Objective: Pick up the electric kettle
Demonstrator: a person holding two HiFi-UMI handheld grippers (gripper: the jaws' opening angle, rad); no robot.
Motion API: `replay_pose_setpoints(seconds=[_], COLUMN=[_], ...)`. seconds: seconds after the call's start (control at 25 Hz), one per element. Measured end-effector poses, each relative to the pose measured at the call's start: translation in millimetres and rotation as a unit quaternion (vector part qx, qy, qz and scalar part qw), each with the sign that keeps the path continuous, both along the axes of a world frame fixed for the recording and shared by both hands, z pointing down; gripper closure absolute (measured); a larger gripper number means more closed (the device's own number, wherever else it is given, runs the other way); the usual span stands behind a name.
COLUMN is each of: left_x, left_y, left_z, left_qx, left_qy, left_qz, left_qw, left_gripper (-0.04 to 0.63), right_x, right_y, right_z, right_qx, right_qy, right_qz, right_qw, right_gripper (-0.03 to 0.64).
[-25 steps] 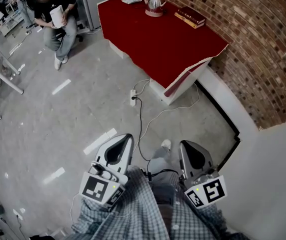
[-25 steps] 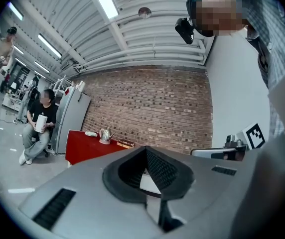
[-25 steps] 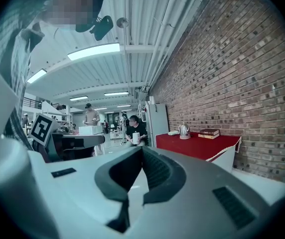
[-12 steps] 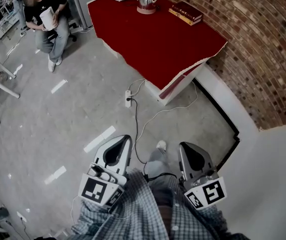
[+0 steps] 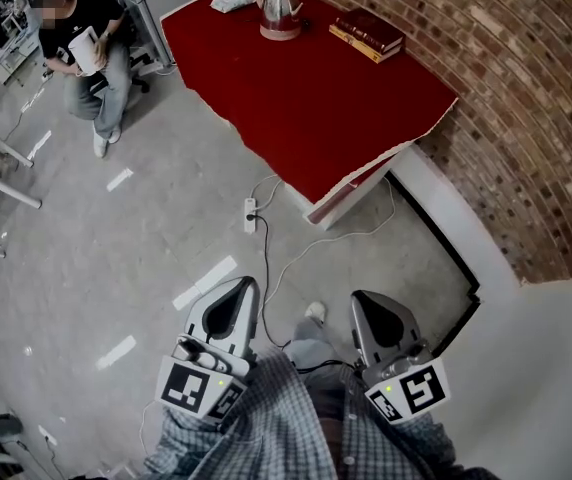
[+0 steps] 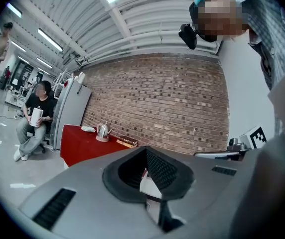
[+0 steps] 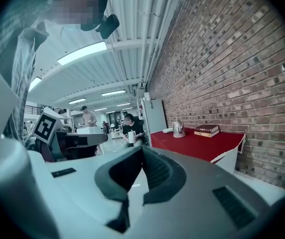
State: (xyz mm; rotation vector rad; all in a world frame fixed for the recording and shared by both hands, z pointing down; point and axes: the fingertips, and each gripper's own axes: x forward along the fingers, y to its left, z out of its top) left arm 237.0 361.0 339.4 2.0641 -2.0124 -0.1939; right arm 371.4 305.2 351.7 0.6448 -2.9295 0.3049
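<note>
A shiny steel electric kettle [image 5: 279, 6] stands on its round base at the far end of a red-covered table [image 5: 316, 98]. It shows small in the left gripper view [image 6: 102, 131] and in the right gripper view [image 7: 177, 128]. My left gripper [image 5: 234, 308] and right gripper [image 5: 376, 318] are held close to my body, side by side over the floor, far short of the table. Both are shut with nothing between their jaws.
Stacked books [image 5: 368, 34] and a white cloth [image 5: 232, 1] lie on the table near the kettle. A power strip [image 5: 250, 214] and cables lie on the floor before the table. A seated person [image 5: 84, 58] is at far left. A brick wall [image 5: 526, 98] runs along the right.
The table and kettle have come nearer and lower in the head view as I walk forward. Both grippers keep their place near my body and stay shut.
</note>
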Motion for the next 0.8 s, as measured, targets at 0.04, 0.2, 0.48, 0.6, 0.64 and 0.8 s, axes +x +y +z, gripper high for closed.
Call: replay_pose_setpoints(seconds=[0.04,0.2,0.48,0.6,0.64,0.8], left_x=[1.0,7.6,-8.7,-32.0,-41.2,-87.1], left_y=[-10.1,-46.1,-82.5,-94.8,-100.8,-119.0], left_z=[-0.5,0.0,1.6,3.4,2.4,9.8], left_qx=[0.0,-0.003,-0.009,-0.003,0.003,-0.003], left_qy=[0.001,0.005,0.011,0.012,0.013,0.014], left_qz=[-0.001,0.001,-0.001,0.0,0.002,0.019], left_qw=[1.0,1.0,0.9999,0.9999,0.9999,0.9997], left_gripper=[0.588,0.589,0.588,0.589,0.589,0.588], right_x=[0.3,3.9,-15.4,-36.8,-45.7,-91.2], right_y=[-9.3,-43.7,-85.4,-92.9,-96.7,-113.4], right_z=[-0.3,0.8,6.3,10.6,12.0,10.1], right_qx=[0.001,0.005,-0.003,-0.004,-0.004,0.009], right_qy=[-0.001,0.0,0.003,0.005,0.008,0.013], right_qz=[-0.003,-0.007,-0.012,-0.01,-0.009,0.004], right_qw=[1.0,1.0,1.0,1.0,1.0,1.0], right_gripper=[0.609,0.609,0.609,0.609,0.609,0.609])
